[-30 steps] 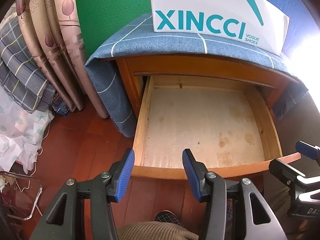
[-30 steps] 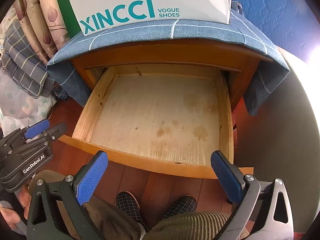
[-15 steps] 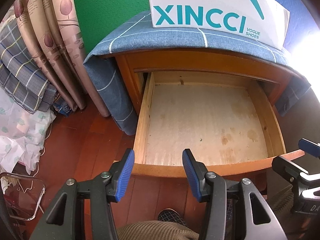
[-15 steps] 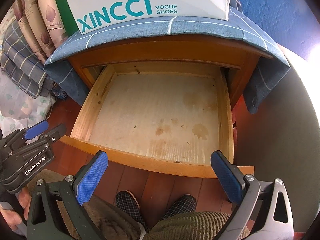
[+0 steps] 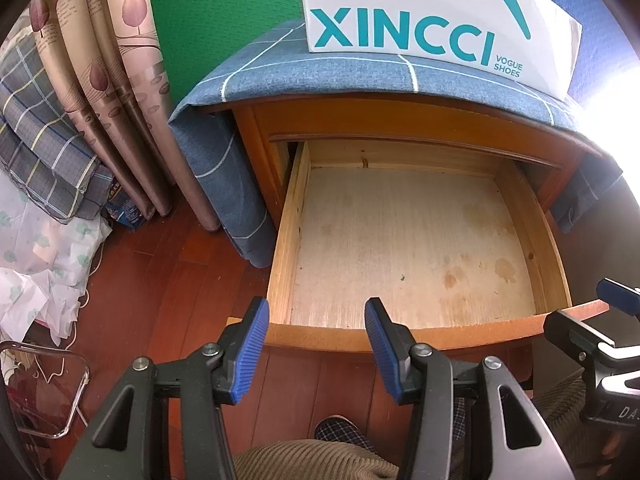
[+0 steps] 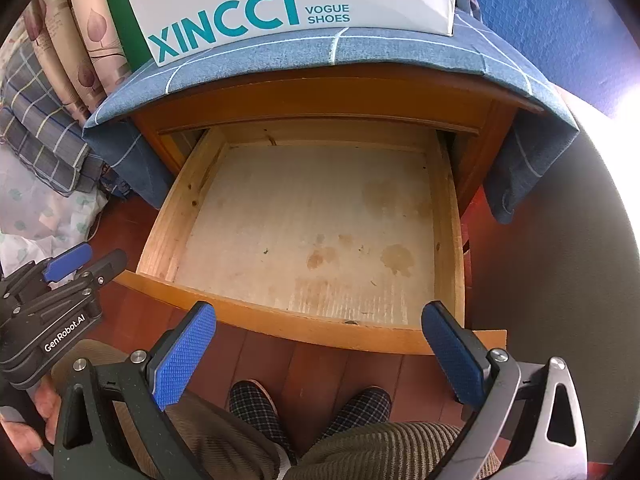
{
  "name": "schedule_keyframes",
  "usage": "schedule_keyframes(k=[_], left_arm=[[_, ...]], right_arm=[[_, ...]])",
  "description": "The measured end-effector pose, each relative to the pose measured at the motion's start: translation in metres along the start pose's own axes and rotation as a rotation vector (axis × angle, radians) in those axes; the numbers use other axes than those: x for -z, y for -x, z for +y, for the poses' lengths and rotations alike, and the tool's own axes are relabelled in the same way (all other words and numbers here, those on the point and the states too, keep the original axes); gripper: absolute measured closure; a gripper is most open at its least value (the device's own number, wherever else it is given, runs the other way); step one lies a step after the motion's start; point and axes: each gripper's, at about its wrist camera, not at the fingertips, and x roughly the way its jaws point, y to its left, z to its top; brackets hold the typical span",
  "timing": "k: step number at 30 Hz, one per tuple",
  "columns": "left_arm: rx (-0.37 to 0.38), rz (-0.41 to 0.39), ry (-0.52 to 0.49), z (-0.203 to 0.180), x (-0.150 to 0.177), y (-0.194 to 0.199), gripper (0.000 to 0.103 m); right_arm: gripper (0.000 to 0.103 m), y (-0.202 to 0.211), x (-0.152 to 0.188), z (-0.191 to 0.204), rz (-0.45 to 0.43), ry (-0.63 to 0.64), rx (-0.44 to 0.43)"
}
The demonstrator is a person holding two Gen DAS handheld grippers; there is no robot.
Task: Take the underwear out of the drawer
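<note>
We hold both grippers above the pulled-out pale wooden drawer (image 5: 412, 240) of the orange-brown nightstand (image 6: 320, 100); its stained bottom lies bare, and we see no underwear in either view. The left gripper (image 5: 316, 344) is released, nothing between its blue pads, and the right gripper (image 6: 320, 356) gapes wider, also free. A white XINCCI shoe box (image 5: 436, 16) sits on the blue checked cloth (image 5: 280, 68) draping the top; patterned curtains (image 5: 108, 80) hang at left.

The right gripper (image 6: 320, 354) hangs wide open above the pulled-out wooden drawer (image 6: 304, 326), its stained bottom bare, checked slippers (image 6: 256, 402) below.
</note>
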Motion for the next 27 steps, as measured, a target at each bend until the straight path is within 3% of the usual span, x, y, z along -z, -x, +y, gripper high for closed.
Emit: schedule_keyframes(k=[27], left_arm=[[-0.004, 0.006, 0.001, 0.0002, -0.0004, -0.0012, 0.052]], right_arm=[[0.001, -0.0028, 0.0009, 0.0029, 0.010, 0.009, 0.013]])
